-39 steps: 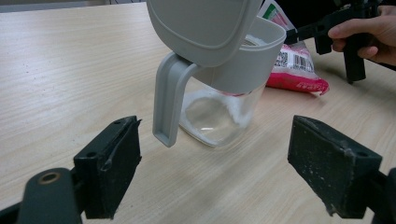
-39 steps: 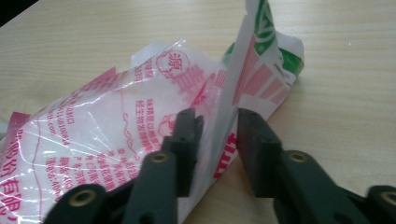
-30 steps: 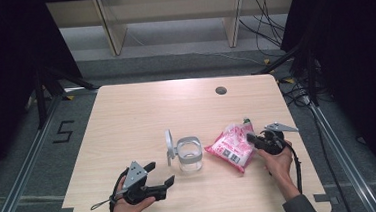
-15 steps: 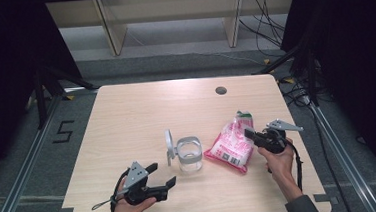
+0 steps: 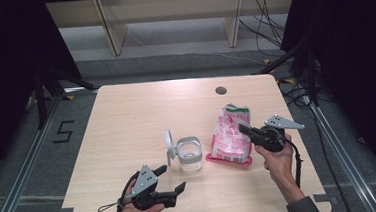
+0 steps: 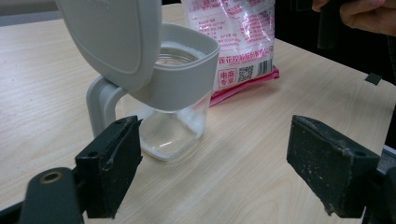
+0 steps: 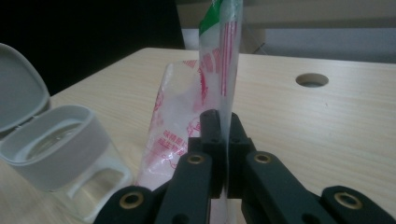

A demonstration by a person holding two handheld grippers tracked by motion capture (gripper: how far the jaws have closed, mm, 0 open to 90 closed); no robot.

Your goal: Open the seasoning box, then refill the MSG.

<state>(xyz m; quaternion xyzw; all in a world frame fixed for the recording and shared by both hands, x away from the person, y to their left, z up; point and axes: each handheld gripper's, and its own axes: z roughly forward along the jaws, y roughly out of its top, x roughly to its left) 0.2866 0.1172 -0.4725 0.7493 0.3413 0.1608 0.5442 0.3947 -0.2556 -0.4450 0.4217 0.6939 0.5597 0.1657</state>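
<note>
The table (image 5: 127, 120) is the largest item: a light wood top with a round cable hole (image 5: 220, 90) near its far edge. Use the jar as your reference point for everything below.

The pouch (image 5: 232, 135) stands just beside the jar, on the side toward your right hand, with its lower edge on the table and its top raised toward the cable hole. It is a clear plastic bag printed in pink and red, with green at the top; in the left gripper view, the pouch (image 6: 243, 42) shows a barcode and a square code on its lower face. Its contents look white, but you cannot identify them.

The jar (image 5: 189, 154) sits near the middle of the table, toward your edge. It is a clear, square-sided container with a grey collar, a grey handle and a hinged grey lid (image 5: 169, 140) that stands open on the side away from the pouch. In the left gripper view, the jar (image 6: 175, 107) holds no visible fill.

Your right gripper (image 5: 241, 128) is past the pouch from the jar. In the right gripper view, its jaws are pressed together on the pouch's film (image 7: 224, 70), pinching it.

Your left gripper (image 5: 173, 178) rests on your side of the jar, apart from it, with its jaws spread wide.
</note>
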